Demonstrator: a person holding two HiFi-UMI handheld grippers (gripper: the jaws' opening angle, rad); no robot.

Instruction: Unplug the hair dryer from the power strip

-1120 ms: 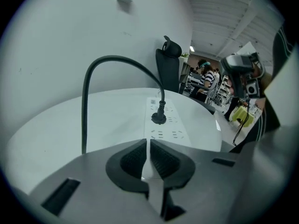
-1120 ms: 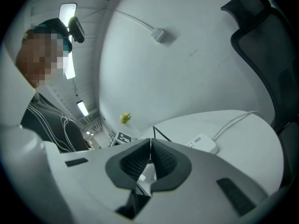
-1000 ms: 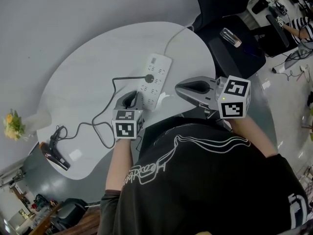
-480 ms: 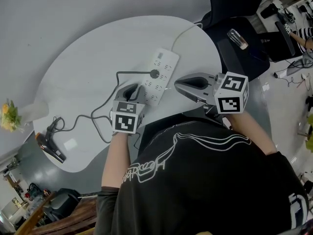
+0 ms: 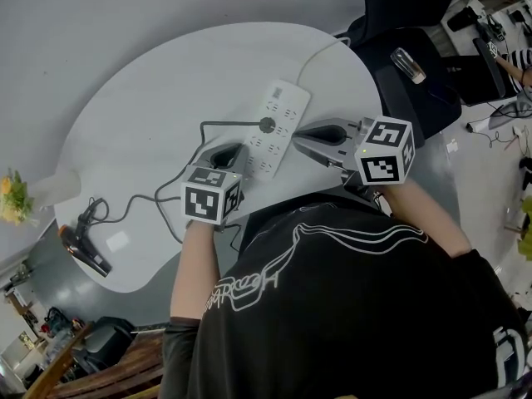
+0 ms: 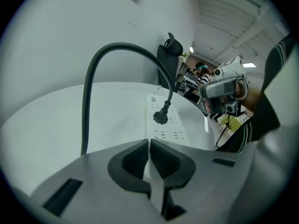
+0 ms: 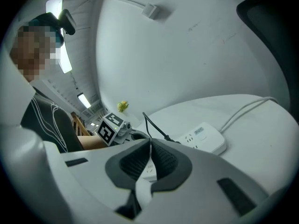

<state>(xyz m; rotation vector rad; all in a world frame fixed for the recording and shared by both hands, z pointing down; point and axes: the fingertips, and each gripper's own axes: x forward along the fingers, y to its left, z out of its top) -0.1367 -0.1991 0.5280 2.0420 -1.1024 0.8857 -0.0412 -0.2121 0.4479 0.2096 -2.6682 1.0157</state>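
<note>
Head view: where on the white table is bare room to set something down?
Bare: the far part of the table, between its back rim and the power strip; also the right end, beyond the white cable. Crowded: the near edge, where the black cord loops and the left gripper and right gripper point at the strip.

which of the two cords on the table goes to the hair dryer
The black cord: it leaves the plug in the power strip and loops left to the hair dryer. The white cord runs off the table's far edge.
</note>
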